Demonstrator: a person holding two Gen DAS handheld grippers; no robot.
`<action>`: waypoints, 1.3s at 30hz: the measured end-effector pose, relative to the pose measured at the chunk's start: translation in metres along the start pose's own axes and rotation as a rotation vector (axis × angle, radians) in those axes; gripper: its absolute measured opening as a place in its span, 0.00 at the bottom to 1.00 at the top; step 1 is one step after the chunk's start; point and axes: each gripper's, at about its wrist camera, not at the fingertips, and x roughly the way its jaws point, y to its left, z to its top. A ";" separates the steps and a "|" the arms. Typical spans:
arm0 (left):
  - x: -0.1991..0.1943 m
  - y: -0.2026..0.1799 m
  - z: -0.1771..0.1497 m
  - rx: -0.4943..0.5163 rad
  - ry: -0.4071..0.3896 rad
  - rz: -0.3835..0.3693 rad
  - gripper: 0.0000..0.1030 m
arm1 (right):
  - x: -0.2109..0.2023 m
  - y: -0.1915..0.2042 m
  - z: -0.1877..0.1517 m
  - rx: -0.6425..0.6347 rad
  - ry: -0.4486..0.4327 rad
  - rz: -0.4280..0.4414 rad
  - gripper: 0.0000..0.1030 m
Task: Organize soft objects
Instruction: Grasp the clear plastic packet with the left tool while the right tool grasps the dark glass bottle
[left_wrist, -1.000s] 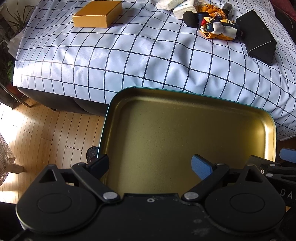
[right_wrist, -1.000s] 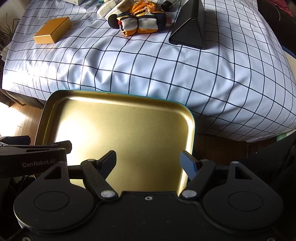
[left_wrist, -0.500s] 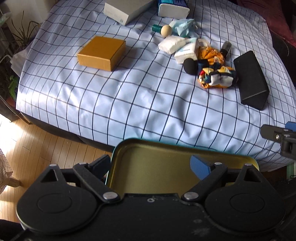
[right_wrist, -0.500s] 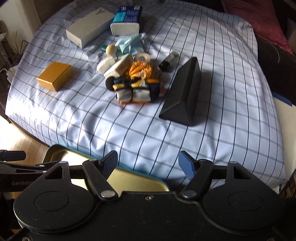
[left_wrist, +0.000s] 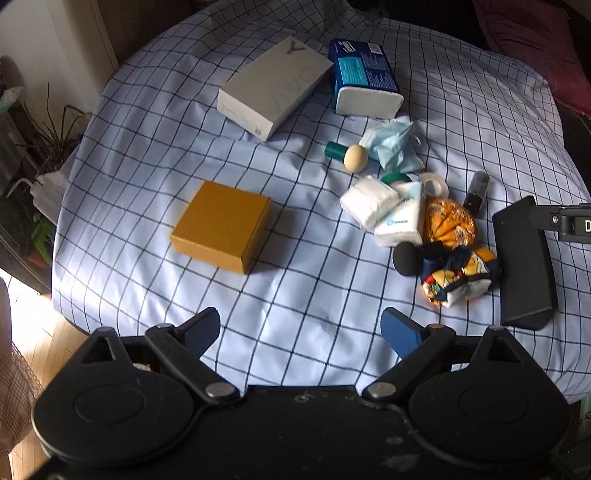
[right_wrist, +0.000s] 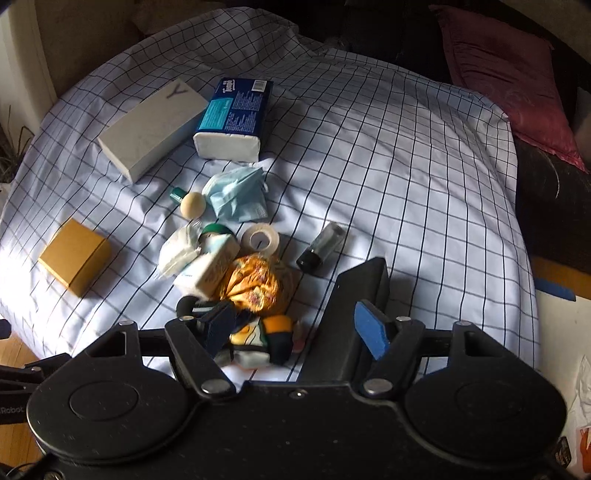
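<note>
Left wrist view, nearest first: the left claw (left_wrist: 300, 330) stands wide with nothing between its pads, hanging over bare checked sheet (left_wrist: 295, 280). The gold tray that filled both views a second ago has dropped out of sight below, so both hands have come up from it and now face the bed. Just beyond lie the orange box (left_wrist: 221, 226) to the left and, to the right, a cluster of soft things: the patterned cloth bundle (left_wrist: 458, 277), the orange fabric ball (left_wrist: 448, 223), a white wad (left_wrist: 367, 201) and a small tissue pack (left_wrist: 402, 218), all touching or nearly so. The black case (left_wrist: 524, 266) sits beside them (hard, by the look of it, so probably not wanted). Farther back are the blue face mask (left_wrist: 393, 146), the grey box (left_wrist: 275, 86) and the big tissue pack (left_wrist: 364, 79).

From the right wrist, the right claw (right_wrist: 297, 330) is still fairly wide but its jaws are closing, empty, poised above the cloth bundle (right_wrist: 258, 343). That reads as the first pick beginning; nothing soft looks sorted yet.
</note>
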 end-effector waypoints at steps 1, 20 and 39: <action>0.001 -0.001 0.005 0.007 -0.009 0.008 0.92 | 0.006 -0.002 0.009 0.013 -0.002 -0.004 0.64; 0.050 0.008 0.064 -0.078 -0.012 -0.011 0.92 | 0.129 -0.030 0.052 0.198 0.098 0.020 0.51; 0.097 -0.005 0.088 -0.119 0.034 -0.047 0.91 | 0.157 -0.011 0.044 0.033 0.116 0.033 0.29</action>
